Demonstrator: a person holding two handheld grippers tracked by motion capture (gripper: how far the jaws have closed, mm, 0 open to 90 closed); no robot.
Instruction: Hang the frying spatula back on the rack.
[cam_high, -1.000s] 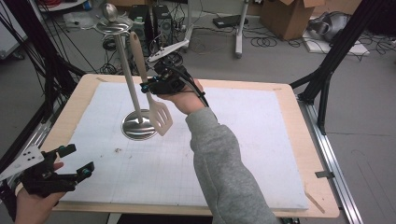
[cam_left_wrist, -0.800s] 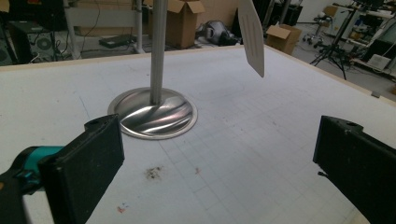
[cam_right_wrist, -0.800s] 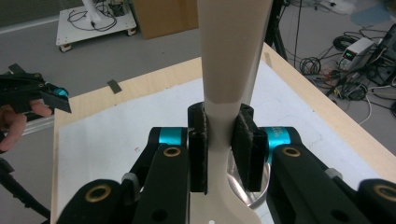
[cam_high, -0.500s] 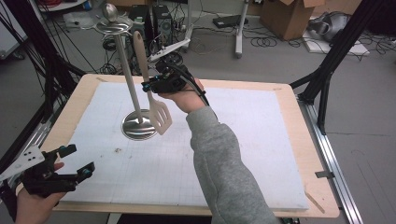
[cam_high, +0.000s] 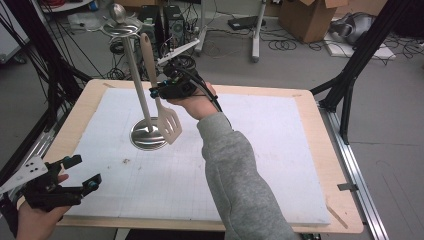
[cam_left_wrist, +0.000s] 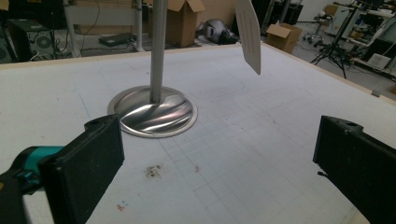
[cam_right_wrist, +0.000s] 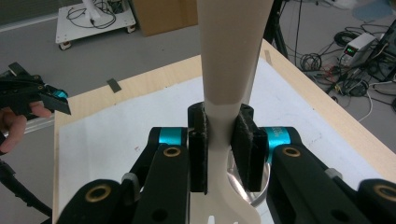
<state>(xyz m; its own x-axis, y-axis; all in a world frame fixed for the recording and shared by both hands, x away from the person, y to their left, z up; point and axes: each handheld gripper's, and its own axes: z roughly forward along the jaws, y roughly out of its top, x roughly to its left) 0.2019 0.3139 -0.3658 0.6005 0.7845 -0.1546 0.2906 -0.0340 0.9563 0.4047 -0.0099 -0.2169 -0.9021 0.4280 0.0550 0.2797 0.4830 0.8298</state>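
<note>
Work in hand: hanging a cream slotted spatula (cam_high: 161, 95) on the tall metal stand (cam_high: 136, 80), going by how it is held beside the pole.
Right gripper (cam_high: 159, 92): upper middle of the high view, fingers (cam_right_wrist: 198, 154) clenched on the spatula's neck, one pad on each side, as the right gripper view shows close up.
Spatula: upright, blade down and off the desk (cam_high: 280, 145), handle up, just beside the stand's pole; the blade hangs over the edge of the round base (cam_left_wrist: 152, 112).
Stand: upper left of the high view, with a ring at its top that carries a spoon (cam_high: 118, 12).
Left gripper (cam_high: 75, 175): lower left corner of the high view, fingers (cam_left_wrist: 91, 154) released and spread wide, nothing between them, resting low near the desk's front edge.
Done: the spatula is picked up and brought next to the stand.
Left: the handle's end looks short of the top ring, so I'd judge the lift, the hooking on and the letting go are all to come.
Unclear: whether the handle has a hole or hook for hanging.
</note>
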